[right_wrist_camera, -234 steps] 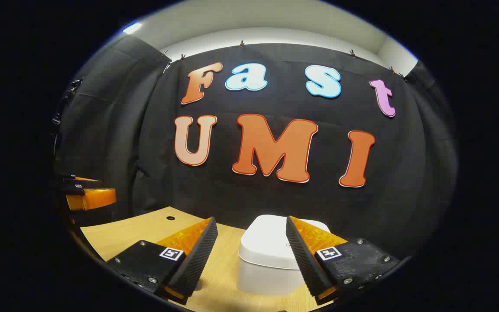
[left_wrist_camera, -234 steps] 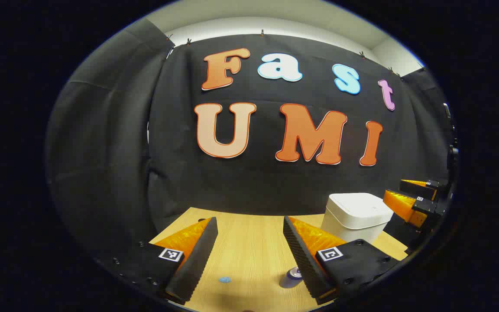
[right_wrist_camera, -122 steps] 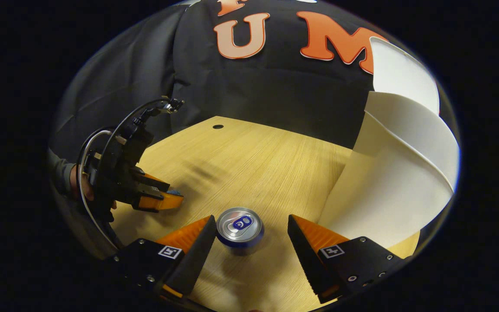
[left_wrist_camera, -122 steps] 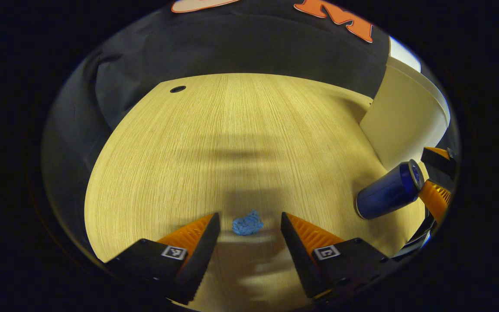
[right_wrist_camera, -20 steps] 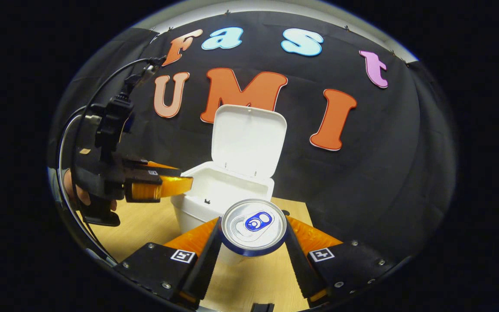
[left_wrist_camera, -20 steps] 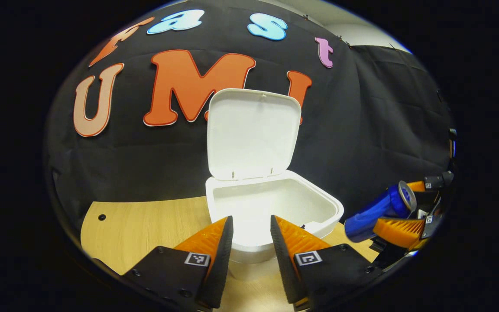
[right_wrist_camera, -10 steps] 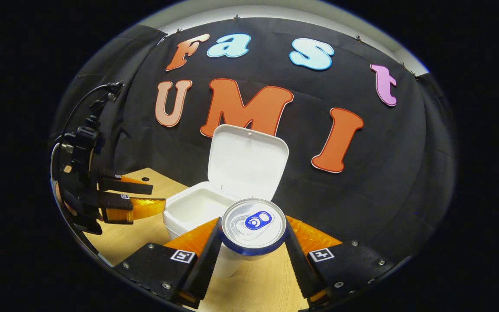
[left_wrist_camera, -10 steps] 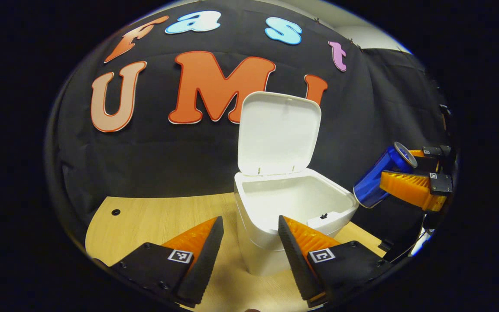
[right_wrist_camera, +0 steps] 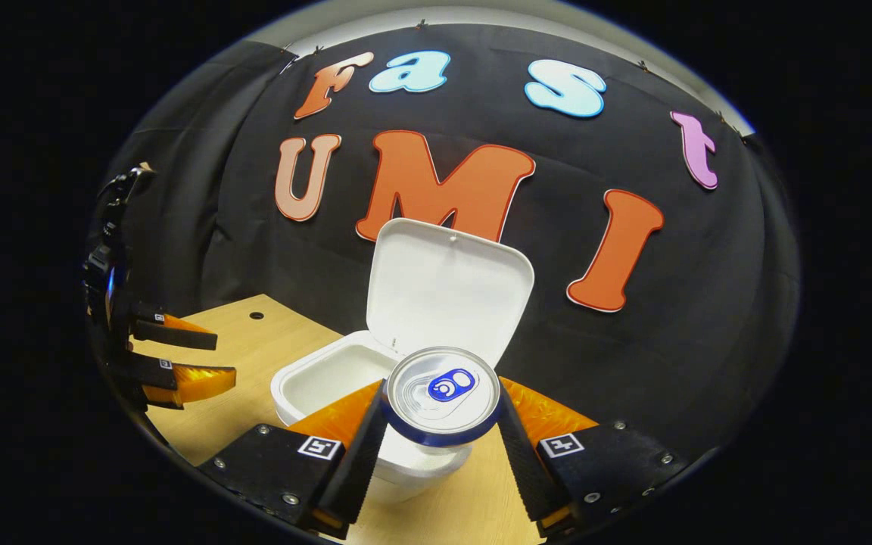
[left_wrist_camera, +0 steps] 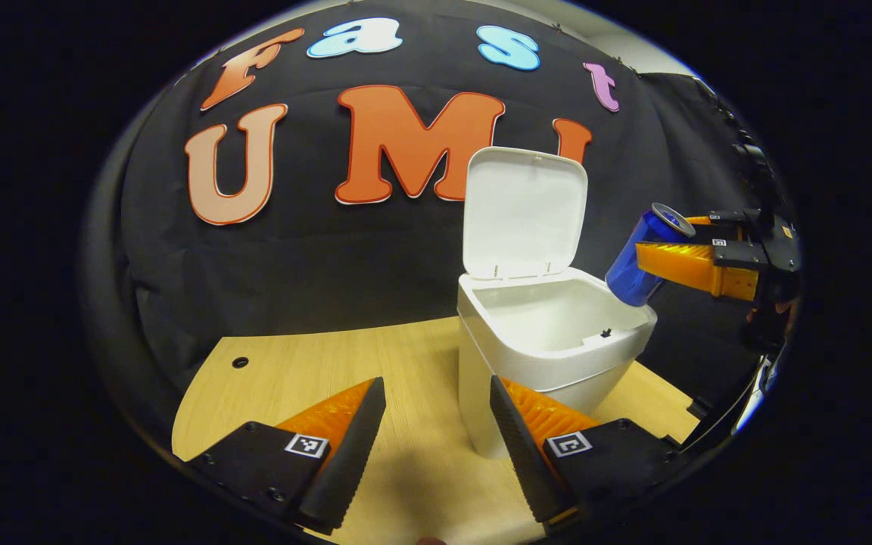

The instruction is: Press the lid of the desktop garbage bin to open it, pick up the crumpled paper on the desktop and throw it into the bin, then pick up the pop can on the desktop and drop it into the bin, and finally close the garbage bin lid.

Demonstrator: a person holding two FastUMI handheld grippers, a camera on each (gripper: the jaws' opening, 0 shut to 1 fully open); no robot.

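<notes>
We are holding the pop can [right_wrist_camera: 443,395] in the right tool [right_wrist_camera: 442,424], both fingers pressing its sides, tilted at the bin's [left_wrist_camera: 542,356] rim so it can drop straight into the mouth. The lid [left_wrist_camera: 524,213] is standing upright at the back — leaving the opening clear. We are keeping the left tool [left_wrist_camera: 436,431] spread wide with nothing in it, low over the worktop [left_wrist_camera: 307,371], out of the way. The crumpled paper may be inside the bin; we cannot tell.

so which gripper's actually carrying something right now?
The right gripper: its jaws clamp the blue pop can beside the open bin. The left gripper has open jaws with nothing between them.
</notes>
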